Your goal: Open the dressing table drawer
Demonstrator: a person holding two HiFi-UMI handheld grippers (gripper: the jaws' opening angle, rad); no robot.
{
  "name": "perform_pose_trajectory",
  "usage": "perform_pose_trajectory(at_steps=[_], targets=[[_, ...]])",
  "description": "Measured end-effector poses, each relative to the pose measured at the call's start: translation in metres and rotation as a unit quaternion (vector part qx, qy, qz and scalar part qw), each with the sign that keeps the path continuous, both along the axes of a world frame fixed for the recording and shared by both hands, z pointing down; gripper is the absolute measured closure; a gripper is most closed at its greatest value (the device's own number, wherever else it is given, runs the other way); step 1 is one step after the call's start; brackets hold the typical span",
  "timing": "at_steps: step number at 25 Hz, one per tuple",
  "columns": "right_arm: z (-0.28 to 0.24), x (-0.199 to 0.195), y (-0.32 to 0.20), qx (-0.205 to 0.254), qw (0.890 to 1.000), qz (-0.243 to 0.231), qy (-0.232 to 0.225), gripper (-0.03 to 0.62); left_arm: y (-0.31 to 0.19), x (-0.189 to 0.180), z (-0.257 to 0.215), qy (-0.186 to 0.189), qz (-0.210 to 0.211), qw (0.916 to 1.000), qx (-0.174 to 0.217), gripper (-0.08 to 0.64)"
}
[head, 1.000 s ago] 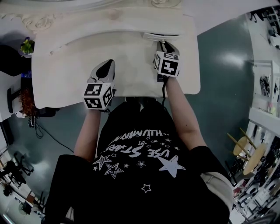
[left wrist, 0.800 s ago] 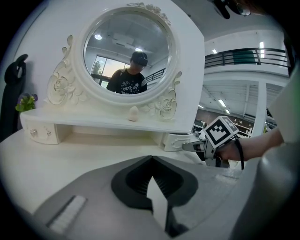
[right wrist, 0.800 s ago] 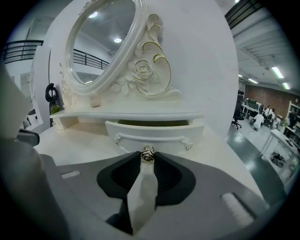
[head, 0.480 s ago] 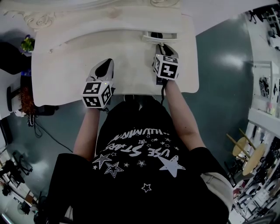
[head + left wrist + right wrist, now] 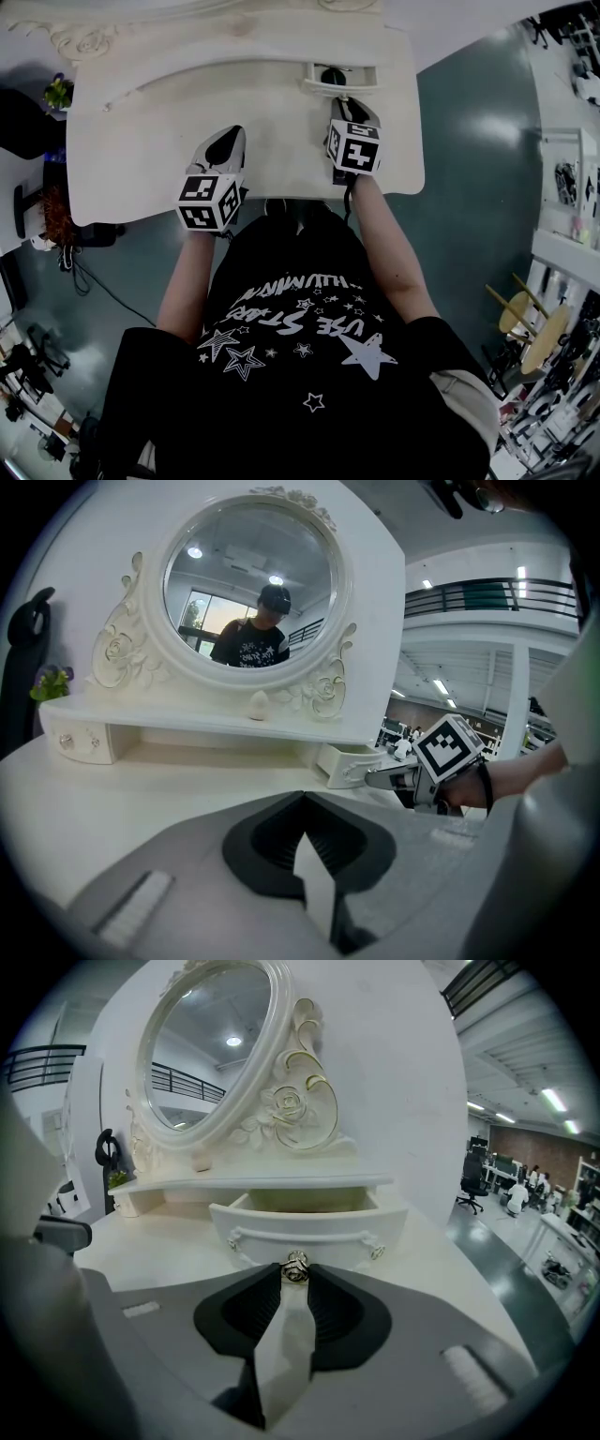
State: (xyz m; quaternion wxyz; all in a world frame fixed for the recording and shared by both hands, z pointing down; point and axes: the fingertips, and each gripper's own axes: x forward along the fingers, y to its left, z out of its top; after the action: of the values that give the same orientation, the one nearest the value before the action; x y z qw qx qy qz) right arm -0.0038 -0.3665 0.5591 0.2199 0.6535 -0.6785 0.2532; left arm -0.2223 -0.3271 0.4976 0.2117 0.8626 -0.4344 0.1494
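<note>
1. The white dressing table (image 5: 141, 159) fills the upper part of the head view, its top bare in front of the person.
2. An oval mirror (image 5: 248, 588) in a carved rose frame stands at the back, above a low shelf.
3. The drawer (image 5: 305, 1222) sits under that shelf at the table's right end. It is pulled partly out, so its pale inside shows.
4. The right gripper (image 5: 296, 1279) reaches straight at the drawer front, jaws clamped on the knob.
5. The left gripper (image 5: 302, 799) hovers over the tabletop to the left, well apart from the drawer. Its jaws are together with nothing between them.
6. The knob (image 5: 296, 1265) is small, metallic and rose-shaped, at the middle of the drawer front.
</note>
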Motion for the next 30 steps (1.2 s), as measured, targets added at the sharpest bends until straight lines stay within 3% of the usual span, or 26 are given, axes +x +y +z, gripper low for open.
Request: perform_pose_trajectory(at_steps=[17,20,30], targets=[[-0.004,0.002,0.01,0.006,1.0,-0.007,0.004,0.446,0.009,0.005,-0.002,0.002,0.0,1.0,-0.001,0.56],[-0.007,0.004,0.01,0.005,1.0,-0.016,0.008,0.403,0.008,0.004,-0.005,0.002,-0.014,0.9999,0.0,0.56],[-0.036,0.023,0.029,0.022,0.995,-0.093,-0.006,0.402,0.04,0.032,-0.032,0.0,-0.083,0.9963,0.022,0.56]])
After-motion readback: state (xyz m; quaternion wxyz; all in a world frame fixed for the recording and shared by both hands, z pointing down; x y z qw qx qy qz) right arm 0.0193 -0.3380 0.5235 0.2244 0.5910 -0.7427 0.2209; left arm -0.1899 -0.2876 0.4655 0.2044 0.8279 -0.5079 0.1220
